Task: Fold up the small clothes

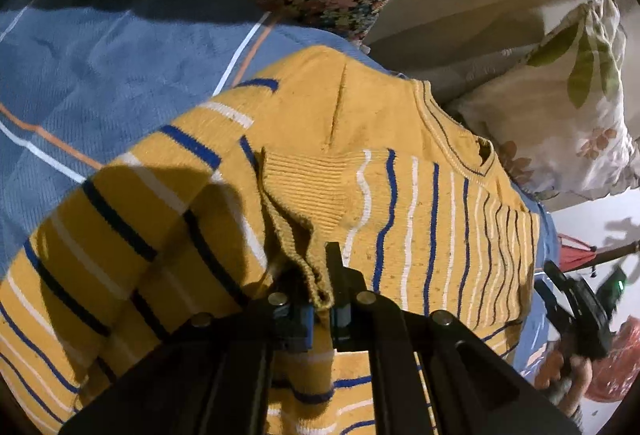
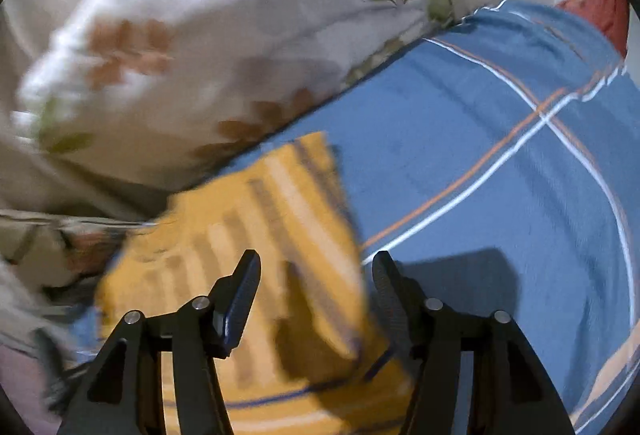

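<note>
While my left gripper [image 1: 326,299] is pinching the ribbed cuff [image 1: 308,195] of the yellow sweater [image 1: 420,195] lying on the blue sheet [image 1: 100,67], right gripper [image 2: 316,275] is hanging spread, holding nothing. Risk: thin bite slipping, sleeve dropping back w/ fold bunching.

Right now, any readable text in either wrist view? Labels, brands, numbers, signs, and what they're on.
None: no text, label, brand or number reads in either view.
yellow striped sweater: stripes only, no tag visible.
blue plaid bedsheet: lines only.
floral pillow: printed flowers and leaves, blurred.
left tool and right tool: no markings visible.
</note>
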The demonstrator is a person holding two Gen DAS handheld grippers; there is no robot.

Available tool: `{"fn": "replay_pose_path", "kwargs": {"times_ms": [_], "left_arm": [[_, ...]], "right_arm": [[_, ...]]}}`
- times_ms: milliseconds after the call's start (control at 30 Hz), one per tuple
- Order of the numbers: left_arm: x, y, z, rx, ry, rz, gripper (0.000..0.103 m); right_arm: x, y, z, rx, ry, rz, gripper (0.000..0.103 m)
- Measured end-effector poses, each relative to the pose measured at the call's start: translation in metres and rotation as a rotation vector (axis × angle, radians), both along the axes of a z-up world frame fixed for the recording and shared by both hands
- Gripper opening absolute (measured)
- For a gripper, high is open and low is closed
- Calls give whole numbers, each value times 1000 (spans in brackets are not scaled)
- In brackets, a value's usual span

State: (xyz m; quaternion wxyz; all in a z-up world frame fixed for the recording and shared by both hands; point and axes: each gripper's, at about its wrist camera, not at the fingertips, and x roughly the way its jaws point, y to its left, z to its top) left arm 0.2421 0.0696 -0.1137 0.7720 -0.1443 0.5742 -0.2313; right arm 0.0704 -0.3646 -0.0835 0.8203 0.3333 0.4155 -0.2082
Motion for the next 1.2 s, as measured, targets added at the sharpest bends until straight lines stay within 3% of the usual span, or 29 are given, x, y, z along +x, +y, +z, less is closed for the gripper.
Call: {"fn": "replay_pose_path", "kwargs": {"times_ms": [33, 100, 133, 233, 400, 500, 600, 733, 900, 1000, 1200], "left_arm": [[0, -1, 0, 5, -2, -2, 6], [1, 1, 1, 8, -2, -5, 7], [2, 1, 1, 7, -2, -5, 7], [1, -1, 1, 7, -14, -5, 7], [-1, -5, 4, 22, -13, 4, 7], [-12, 6, 20, -20, -18, 27, 7], [-33, 36, 42, -56, -60, 72, 8], [-74, 104, 61, -30, -112, 208, 19], [-131, 216, 66, 82, -132, 491, 34], [-167, 275, 64, 145, -113, 656, 37], [-207, 319, 40, 160, -47, 777, 38]], "right_arm": [[8, -3, -8, 5, 27, 6, 63], [19, -6, -20, 34, 59, 37, 27], [24, -4, -22, 29, 75, 60, 14], [33, -3, -25, -14, 117, 60, 15], [34, -8, -20, -17, 134, 59, 25], [20, -9, 4, -49, 83, 17, 31], [2, -2, 26, -80, 31, 28, 42], [-23, 12, 38, -79, -9, 103, 44], [-43, 49, 30, 1, -39, 248, 45], [-42, 77, 26, 2, -22, 355, 45], [-30, 132, 27, 10, -10, 523, 45]]}}
